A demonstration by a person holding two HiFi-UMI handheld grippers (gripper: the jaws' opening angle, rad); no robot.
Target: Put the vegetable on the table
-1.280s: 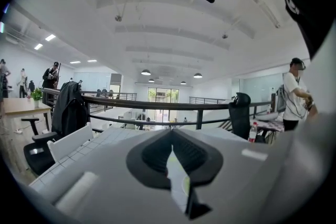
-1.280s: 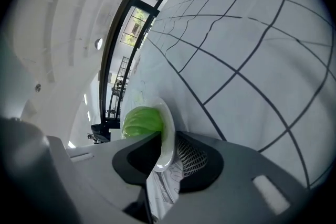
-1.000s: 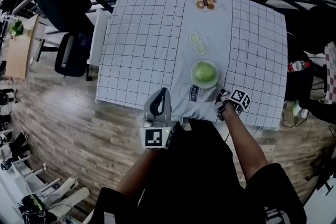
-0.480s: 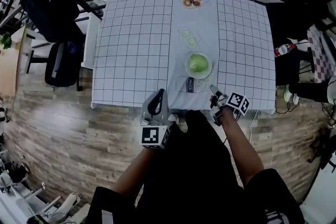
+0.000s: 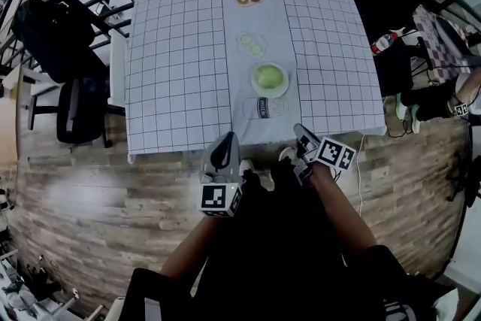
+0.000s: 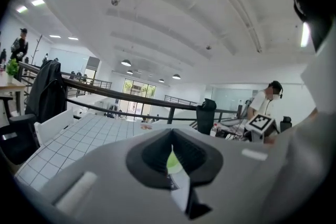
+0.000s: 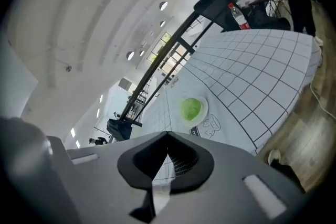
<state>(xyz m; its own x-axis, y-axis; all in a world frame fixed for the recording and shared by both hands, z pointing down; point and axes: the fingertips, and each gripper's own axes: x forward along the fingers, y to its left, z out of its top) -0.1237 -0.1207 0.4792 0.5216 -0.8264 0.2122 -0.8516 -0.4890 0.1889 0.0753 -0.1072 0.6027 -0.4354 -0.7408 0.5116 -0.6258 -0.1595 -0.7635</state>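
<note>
green vegetable (image 5: 269,76) on plate (image 5: 283,87): round, up-table, ahead-left of right gripper (image 5: 302,134), the nearer | left gripper (image 5: 228,139) farther | both clenched, empty

Big open office hall, loads of light
Wood-plank floor (image 5: 83,192) all around the tabletop (image 5: 173,64) with its grid cloth, black railing (image 6: 170,114) running past the far edge. Black office chair (image 5: 75,113) off to the left, dark coat (image 5: 45,22) hung up near it. White vaulted ceiling (image 6: 157,13), round lamps (image 6: 126,63), bright windows (image 6: 137,91) at the back.
</note>
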